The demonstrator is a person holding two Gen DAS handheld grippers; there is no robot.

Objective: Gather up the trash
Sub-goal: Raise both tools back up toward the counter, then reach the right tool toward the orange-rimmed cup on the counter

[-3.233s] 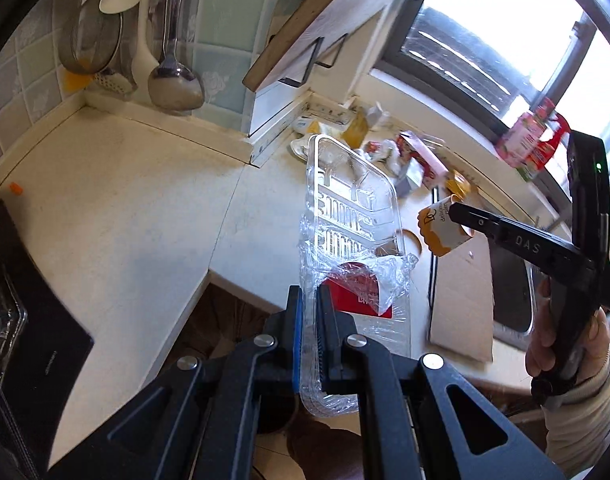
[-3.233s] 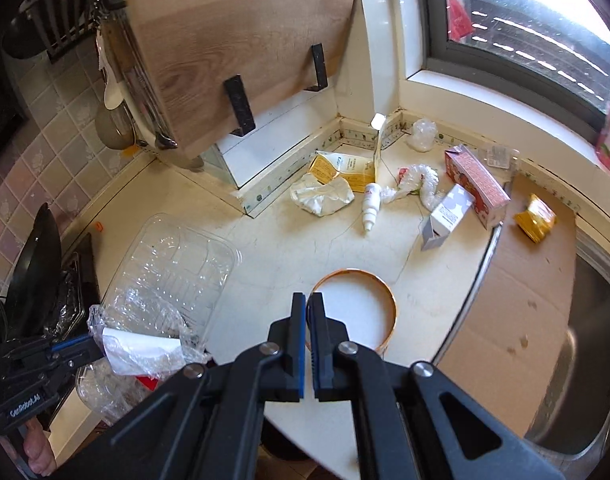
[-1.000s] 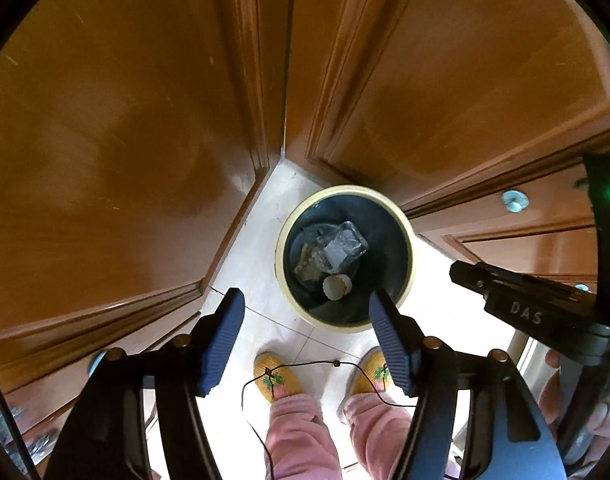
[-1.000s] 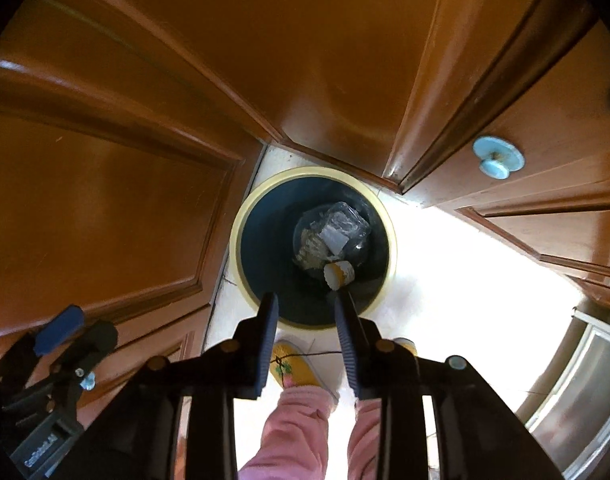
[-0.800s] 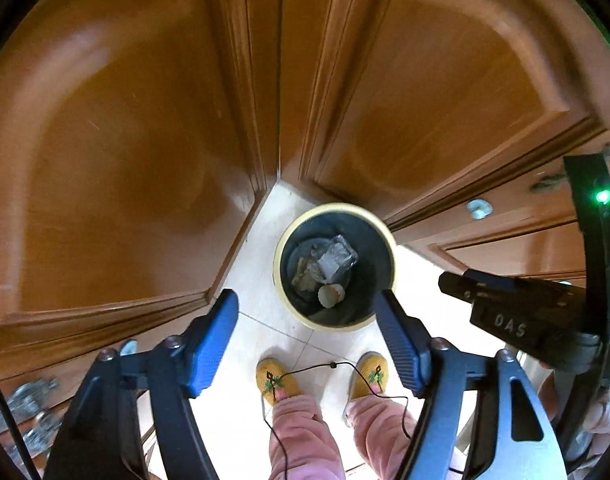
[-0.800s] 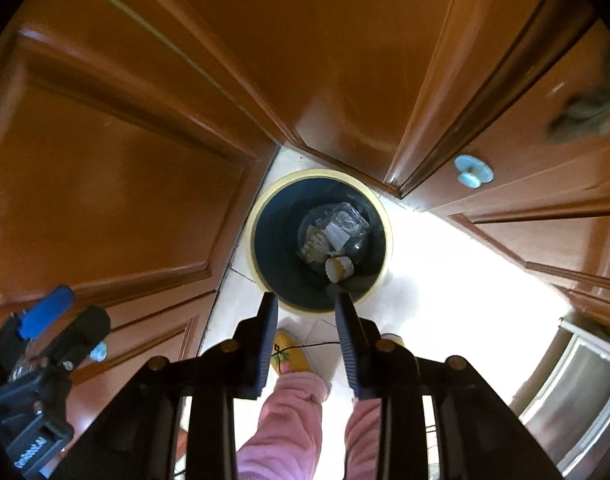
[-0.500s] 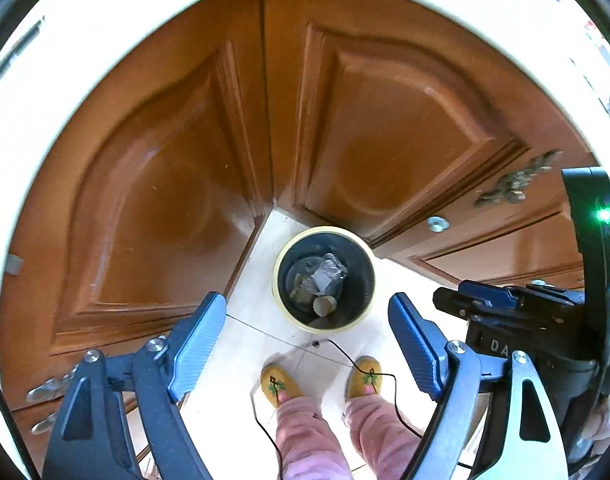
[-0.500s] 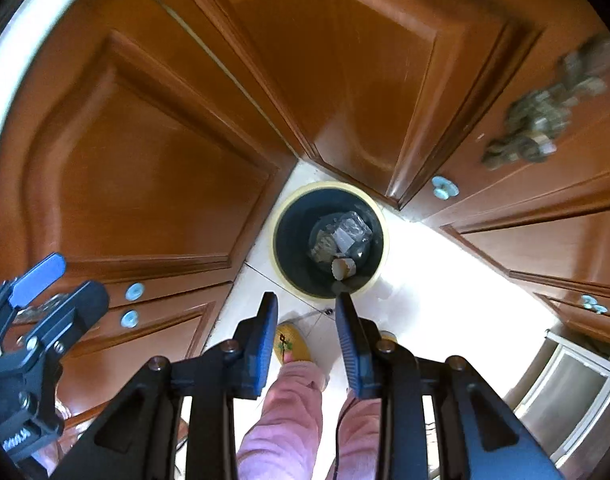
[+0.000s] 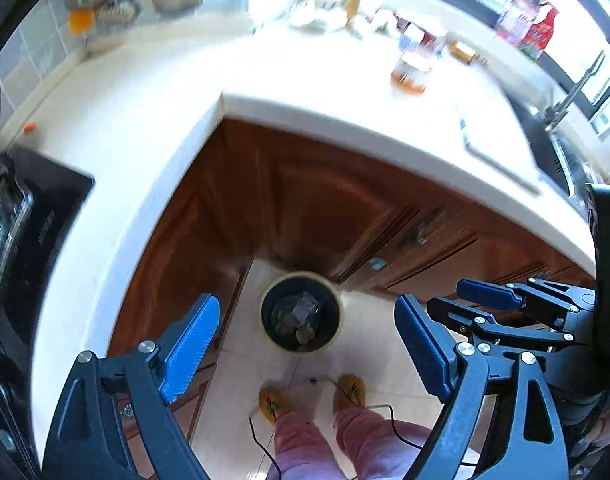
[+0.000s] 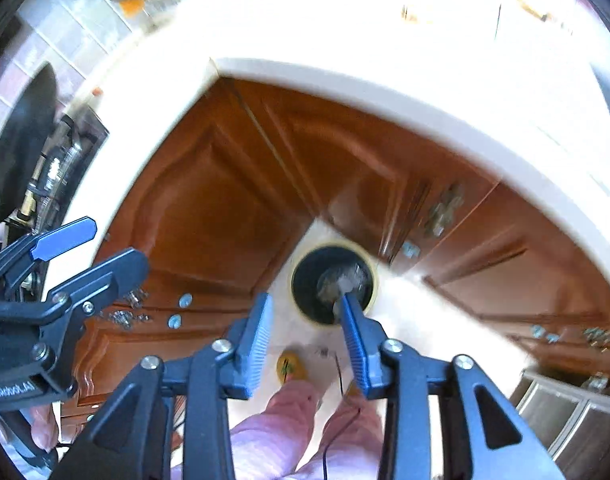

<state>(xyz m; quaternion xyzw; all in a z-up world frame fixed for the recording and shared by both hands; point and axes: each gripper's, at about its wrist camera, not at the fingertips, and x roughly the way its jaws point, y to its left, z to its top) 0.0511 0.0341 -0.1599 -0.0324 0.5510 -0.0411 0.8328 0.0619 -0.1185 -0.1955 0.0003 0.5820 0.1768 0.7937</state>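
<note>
Your left gripper [image 9: 307, 348] has its blue ribbed fingers [image 9: 191, 344] spread wide and holds nothing. Your right gripper [image 10: 307, 340] is also spread, less wide, and it is empty too. The trash bin [image 9: 300, 312] stands far below both, on the pale tiled floor [image 9: 369, 344], seen between the fingers in each view. It is round, dark inside, with a cream rim. In it lie crumpled clear plastic and small pale pieces [image 9: 303, 314]. Around the bin stand glossy brown wooden cabinet doors [image 9: 321, 208], under a smooth white countertop [image 9: 265, 76] where blurred packets [image 9: 411, 70] lie at the far side
</note>
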